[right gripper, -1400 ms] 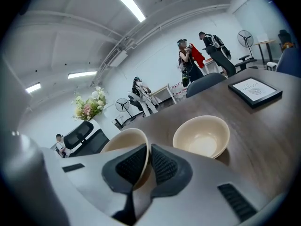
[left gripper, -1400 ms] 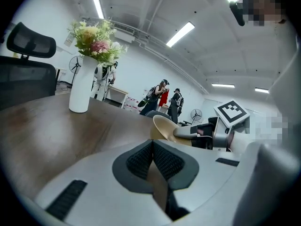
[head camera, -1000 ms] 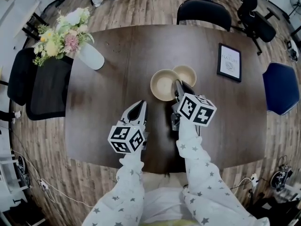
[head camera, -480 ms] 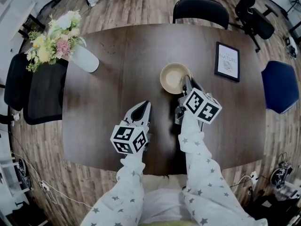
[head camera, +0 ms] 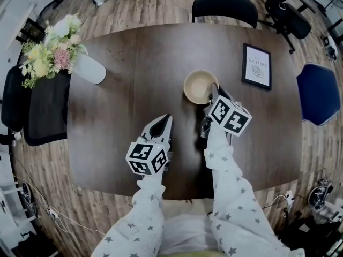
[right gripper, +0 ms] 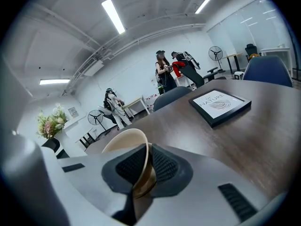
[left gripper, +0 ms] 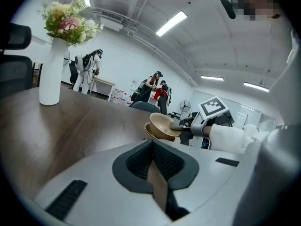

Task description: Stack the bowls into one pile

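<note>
Two bowls make one pile near the middle of the surface [head camera: 134, 79]: the upper bowl [head camera: 199, 86] leans tilted in the lower bowl [left gripper: 149, 132], its near rim clamped between the right tongs [head camera: 215, 94]. The left tongs [head camera: 161, 126] hover nearer the person, jaws together on nothing, well apart from the pile. A framed print [head camera: 256, 66] lies to the right, and a vase [head camera: 88, 67] of flowers at the far left.

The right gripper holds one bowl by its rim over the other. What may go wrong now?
The right gripper pinches only the rim of the top bowl, tilted over the lower bowl; released so, it might settle crooked or slip off. Pulling back before the jaws open could drag both bowls.
</note>
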Motion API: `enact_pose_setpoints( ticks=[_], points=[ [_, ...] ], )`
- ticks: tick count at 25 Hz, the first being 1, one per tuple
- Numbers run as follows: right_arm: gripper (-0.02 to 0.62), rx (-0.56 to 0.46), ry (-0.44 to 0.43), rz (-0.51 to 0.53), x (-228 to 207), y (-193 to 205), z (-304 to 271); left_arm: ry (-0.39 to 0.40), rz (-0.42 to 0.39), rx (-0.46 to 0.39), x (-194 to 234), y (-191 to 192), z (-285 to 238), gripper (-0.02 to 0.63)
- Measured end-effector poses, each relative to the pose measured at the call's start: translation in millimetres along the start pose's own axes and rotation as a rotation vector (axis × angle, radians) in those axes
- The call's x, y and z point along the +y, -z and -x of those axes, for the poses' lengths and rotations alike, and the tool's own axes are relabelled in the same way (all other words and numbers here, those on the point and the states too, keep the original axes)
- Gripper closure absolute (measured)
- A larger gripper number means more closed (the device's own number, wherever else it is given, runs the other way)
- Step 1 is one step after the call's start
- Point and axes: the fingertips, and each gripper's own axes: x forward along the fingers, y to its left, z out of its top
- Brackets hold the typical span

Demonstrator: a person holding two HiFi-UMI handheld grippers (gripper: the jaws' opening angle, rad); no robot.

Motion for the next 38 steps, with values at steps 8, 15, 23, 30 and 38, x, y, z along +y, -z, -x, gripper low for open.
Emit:
enact_pose_setpoints(
  ticks=[8, 15, 23, 30, 38],
  points=[
    [0.551, 0.046, -0.02, 0.099, 5.2, 5.6, -10.2, -0.006, 0.004, 0.004, -1.1, 2.5, -3.8, 0.581],
    [0.551, 0.07, -0.051, 0.17, 11.0, 6.8, -13.6, -0.007, 0.003, 0.001, -2.7, 1.2, -6.2, 0.581],
    [0.46, 0.083, -0.085, 0.259, 14.2, 10.0, -9.3, -0.008, 0.002, -0.007, -13.4, -0.6, -6.8, 0.581],
    [0.433, 0.071, -0.111, 0.294, 11.0, 7.2, -0.6, -0.019, -0.008, -0.028, -25.1, -4.4, -5.9, 0.581],
    [0.552, 0.059, -0.202, 0.327, 10.2, 5.2, 26.8, -0.041, -0.024, -0.075, -46.2, -14.5, -1.6, 0.581]
  ],
)
